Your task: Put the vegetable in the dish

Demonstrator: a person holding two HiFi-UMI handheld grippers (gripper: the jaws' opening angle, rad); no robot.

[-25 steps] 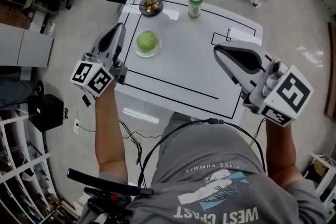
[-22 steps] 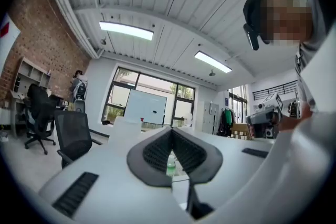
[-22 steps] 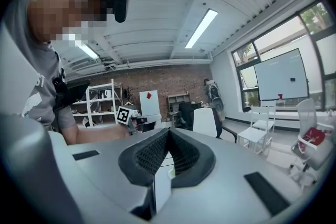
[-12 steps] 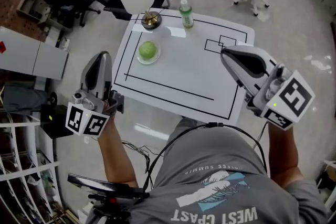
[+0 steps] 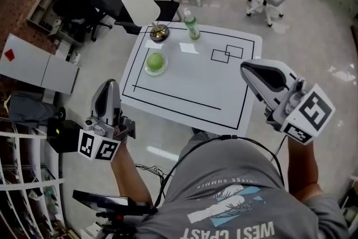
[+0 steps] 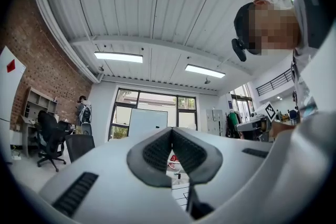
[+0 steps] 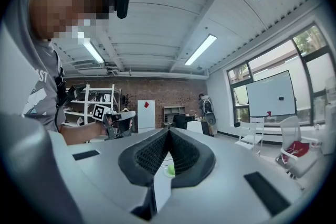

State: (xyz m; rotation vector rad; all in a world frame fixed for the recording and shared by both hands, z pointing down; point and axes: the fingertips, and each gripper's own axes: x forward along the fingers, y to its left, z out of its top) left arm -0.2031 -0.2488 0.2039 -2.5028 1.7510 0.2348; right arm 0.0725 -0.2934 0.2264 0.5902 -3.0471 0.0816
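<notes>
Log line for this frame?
vegetable: in dish on table | left gripper: shut, empty | right gripper: shut, empty

Seen upside down in the head view, the person's grey shirt (image 5: 235, 198) carries "WEST" and what looks like "COAST" in big white letters, under a smaller line ending in "SUMMER". The label on the green bottle (image 5: 191, 25) is too small to read.

Matt table (image 5: 190, 84), right hand-held gripper (image 7: 169, 131) (smooth plastic)
</notes>
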